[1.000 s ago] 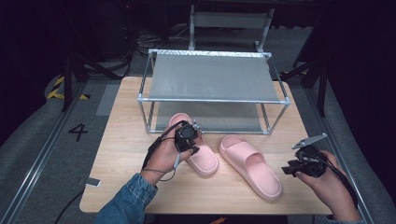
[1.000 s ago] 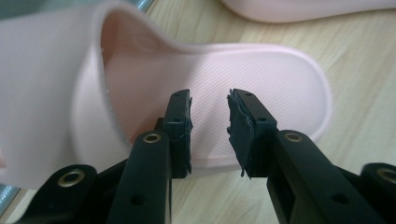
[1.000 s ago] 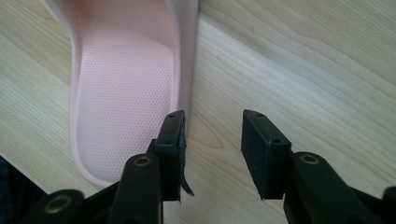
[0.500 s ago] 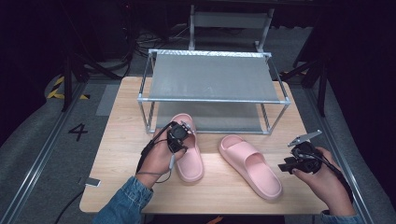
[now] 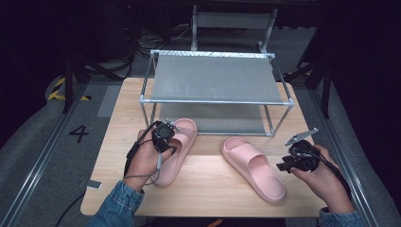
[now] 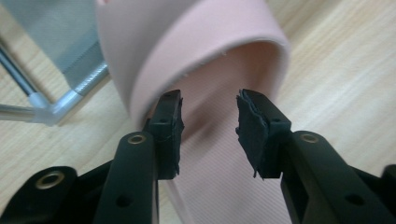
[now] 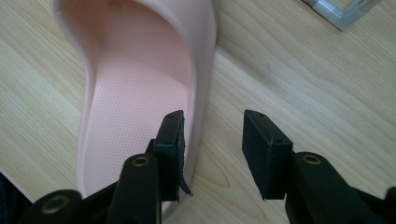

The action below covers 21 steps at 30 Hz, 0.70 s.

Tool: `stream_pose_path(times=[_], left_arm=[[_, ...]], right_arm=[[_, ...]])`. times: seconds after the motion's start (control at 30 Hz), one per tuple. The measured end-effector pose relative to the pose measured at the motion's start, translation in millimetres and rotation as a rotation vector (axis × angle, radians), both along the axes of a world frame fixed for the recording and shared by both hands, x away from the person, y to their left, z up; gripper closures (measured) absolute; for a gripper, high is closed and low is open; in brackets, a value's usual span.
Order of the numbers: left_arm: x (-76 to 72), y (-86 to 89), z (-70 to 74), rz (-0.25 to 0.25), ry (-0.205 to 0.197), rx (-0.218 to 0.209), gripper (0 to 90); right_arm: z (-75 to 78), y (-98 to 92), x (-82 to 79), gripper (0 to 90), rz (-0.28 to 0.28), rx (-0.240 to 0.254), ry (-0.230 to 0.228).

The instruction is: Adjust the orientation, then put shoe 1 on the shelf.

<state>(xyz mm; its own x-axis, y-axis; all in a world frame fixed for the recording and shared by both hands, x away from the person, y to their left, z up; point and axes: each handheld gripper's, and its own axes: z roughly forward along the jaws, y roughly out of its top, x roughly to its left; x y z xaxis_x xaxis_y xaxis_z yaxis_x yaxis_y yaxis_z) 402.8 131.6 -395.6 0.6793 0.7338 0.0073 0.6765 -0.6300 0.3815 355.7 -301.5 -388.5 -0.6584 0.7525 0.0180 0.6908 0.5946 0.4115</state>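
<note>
Two pink slippers lie on the wooden table in front of a metal shoe rack point(image 5: 215, 78). The left slipper point(image 5: 182, 142) points its toe at the rack's lower shelf. My left gripper point(image 5: 165, 135) hovers over that slipper's left edge. Its jaws have just been opening, and in the left gripper view it point(image 6: 208, 128) stands open above the footbed, with the strap point(image 6: 210, 46) ahead and nothing pinched. The right slipper point(image 5: 255, 168) lies angled toward the front right. My right gripper point(image 5: 295, 161) is open beside its heel, its jaws point(image 7: 212, 140) straddling the slipper's side rim point(image 7: 201, 88) without pressing it.
The rack has a grey mesh top shelf and a lower shelf point(image 5: 222, 120) close to the tabletop. Its front left leg point(image 6: 51, 109) stands near the left slipper. The table's front edge point(image 5: 208, 213) is near my forearms. Dark floor surrounds the table.
My left gripper moved left and its jaws opened. The left slipper's heel swung left with it and now lies straighter. The right hand barely moved.
</note>
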Motion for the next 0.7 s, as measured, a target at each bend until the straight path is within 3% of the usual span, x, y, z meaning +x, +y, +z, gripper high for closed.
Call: stream_pose_path(times=[0.07, 0.23, 0.4, 0.5, 0.7], left_arm=[[-2.3, -0.8, 1.6, -0.020, 0.018, -0.040, 58.1], [-5.0, -11.4, 0.5, -0.065, 0.038, -0.067, 55.0], [-0.6, -19.3, -8.4, -0.085, -0.015, -0.098, 50.2], [1.1, -21.7, -11.7, -0.069, -0.020, -0.088, 49.3], [5.3, -23.0, -18.6, -0.079, -0.054, -0.116, 56.1]], right_arm=[[-0.6, 1.2, 0.0, 60.1, 0.002, -0.001, 0.004], [-1.3, 1.7, -0.2, 59.7, 0.003, 0.000, 0.007], [-2.5, 1.3, -0.5, 59.5, 0.004, 0.000, 0.007], [-2.8, 1.1, -0.4, 59.4, 0.004, 0.000, 0.009], [-1.8, 1.1, -0.9, 59.3, 0.003, 0.001, 0.003]])
